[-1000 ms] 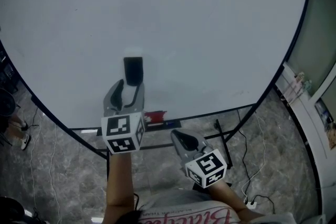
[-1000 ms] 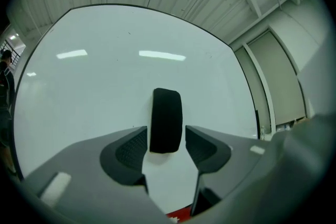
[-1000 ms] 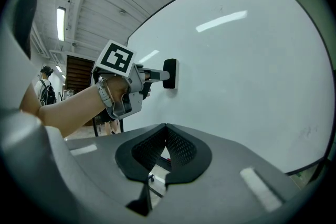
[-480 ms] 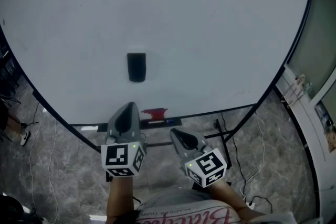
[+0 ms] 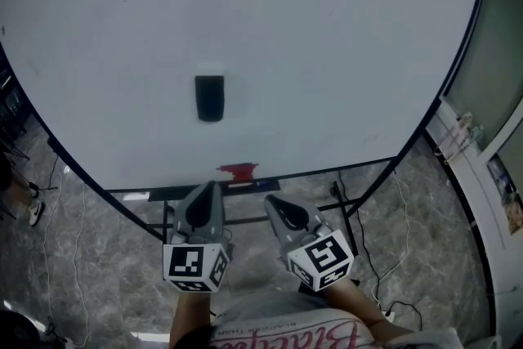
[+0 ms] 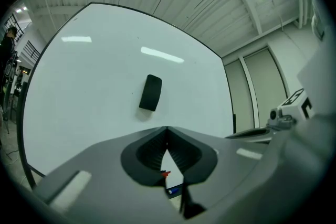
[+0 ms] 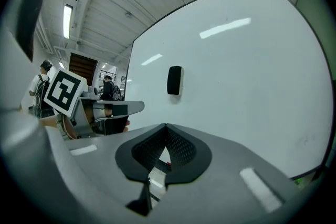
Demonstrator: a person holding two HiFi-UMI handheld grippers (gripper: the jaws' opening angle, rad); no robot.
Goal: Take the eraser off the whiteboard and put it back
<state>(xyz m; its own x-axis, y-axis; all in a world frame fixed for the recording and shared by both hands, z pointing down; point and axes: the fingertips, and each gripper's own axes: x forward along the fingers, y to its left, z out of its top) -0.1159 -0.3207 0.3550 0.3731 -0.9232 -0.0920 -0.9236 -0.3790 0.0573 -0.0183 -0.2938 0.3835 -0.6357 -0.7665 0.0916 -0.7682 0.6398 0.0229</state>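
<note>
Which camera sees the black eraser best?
The head view: the eraser sits face-on, alone on the whiteboard. The left gripper view shows it tilted; the right gripper view shows it from one side.

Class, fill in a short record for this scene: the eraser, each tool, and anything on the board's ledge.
eraser: black, stuck on the whiteboard, nothing touching it
left tool: shut, empty, below the board's bottom edge
right tool: shut, empty, beside the left tool
ledge: red item, too small to identify
</note>
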